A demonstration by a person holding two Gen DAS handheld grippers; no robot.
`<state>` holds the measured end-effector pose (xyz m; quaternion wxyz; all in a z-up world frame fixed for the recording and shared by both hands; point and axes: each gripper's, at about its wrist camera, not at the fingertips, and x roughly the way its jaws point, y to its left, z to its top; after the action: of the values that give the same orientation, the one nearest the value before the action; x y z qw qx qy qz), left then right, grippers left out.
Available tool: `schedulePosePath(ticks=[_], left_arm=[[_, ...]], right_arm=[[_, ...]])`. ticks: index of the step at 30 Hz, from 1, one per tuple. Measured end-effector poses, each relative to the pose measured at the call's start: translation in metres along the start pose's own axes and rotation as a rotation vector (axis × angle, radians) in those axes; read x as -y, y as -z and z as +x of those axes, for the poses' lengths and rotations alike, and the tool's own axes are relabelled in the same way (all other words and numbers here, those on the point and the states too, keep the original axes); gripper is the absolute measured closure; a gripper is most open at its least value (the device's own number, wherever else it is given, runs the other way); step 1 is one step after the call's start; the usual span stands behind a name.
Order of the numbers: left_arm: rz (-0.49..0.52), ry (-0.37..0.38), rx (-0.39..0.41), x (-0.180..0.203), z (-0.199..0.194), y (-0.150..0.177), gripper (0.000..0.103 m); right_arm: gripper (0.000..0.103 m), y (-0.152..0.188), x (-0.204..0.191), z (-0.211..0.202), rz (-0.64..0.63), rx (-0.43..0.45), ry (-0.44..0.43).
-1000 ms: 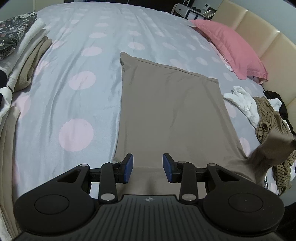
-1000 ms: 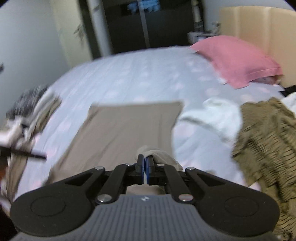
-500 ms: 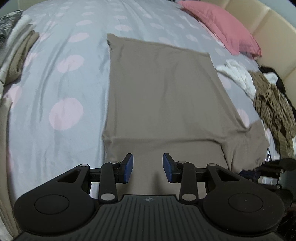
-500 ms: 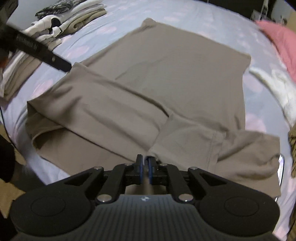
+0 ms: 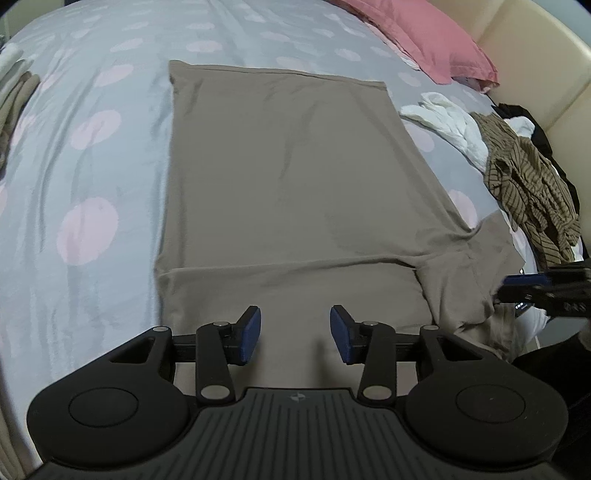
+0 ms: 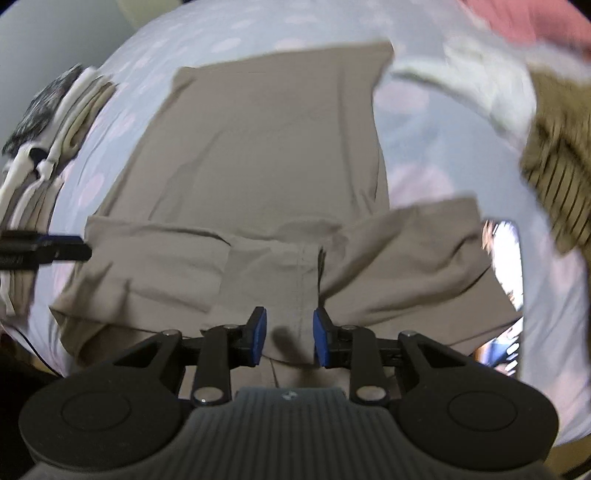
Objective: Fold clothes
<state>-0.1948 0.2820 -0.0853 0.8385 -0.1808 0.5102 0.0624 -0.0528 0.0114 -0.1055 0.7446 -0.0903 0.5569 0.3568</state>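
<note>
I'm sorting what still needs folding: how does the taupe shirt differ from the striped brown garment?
The taupe shirt is plain and spread flat mid-bed, one sleeve folded in; the striped brown garment lies crumpled in a heap beside the headboard. Both rest on the dotted bedsheet, and neither is gripped.

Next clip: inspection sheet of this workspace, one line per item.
Surface: bed, grey cover with pink dots.
Job's things: taupe shirt spread flat, near sleeve folded over.
Clutter: folded stack; white garment; striped garment; pink pillow.
Grippers: left gripper jaws opening, nothing clamped; right gripper jaws opening over the shirt, pads clear of it.
Cables: nothing seen.
Surroundings: cream headboard.
</note>
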Motion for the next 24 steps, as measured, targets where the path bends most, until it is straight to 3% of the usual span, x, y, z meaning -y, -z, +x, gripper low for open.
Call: schedulePosePath(ticks=[3,5,9,13,19,24], left_arm=[[0.012,0.005,-0.004,0.003,0.002,0.0,0.064],[0.011,0.005,-0.005,0.003,0.002,0.0,0.064],[0.002,0.011,-0.005,0.0,0.002,0.001,0.064],[-0.005,0.017,-0.01,-0.002,0.003,0.001,0.064],[-0.011,0.024,0.005,-0.002,0.0,0.002,0.064],[-0.028,0.027,-0.001,-0.006,0.004,0.005,0.064]], right_arm=[[0.071,0.004,0.005,0.019,0.033,-0.047,0.003],[0.093,0.005,0.002,0.021,0.048,-0.049,-0.045],[0.097,0.004,-0.027,0.011,-0.019,-0.009,-0.132],[0.097,0.003,-0.067,0.013,-0.098,0.008,-0.219],[0.077,0.009,-0.121,0.011,-0.286,0.031,-0.264],[0.077,0.008,-0.112,-0.002,-0.311,0.034,-0.261]])
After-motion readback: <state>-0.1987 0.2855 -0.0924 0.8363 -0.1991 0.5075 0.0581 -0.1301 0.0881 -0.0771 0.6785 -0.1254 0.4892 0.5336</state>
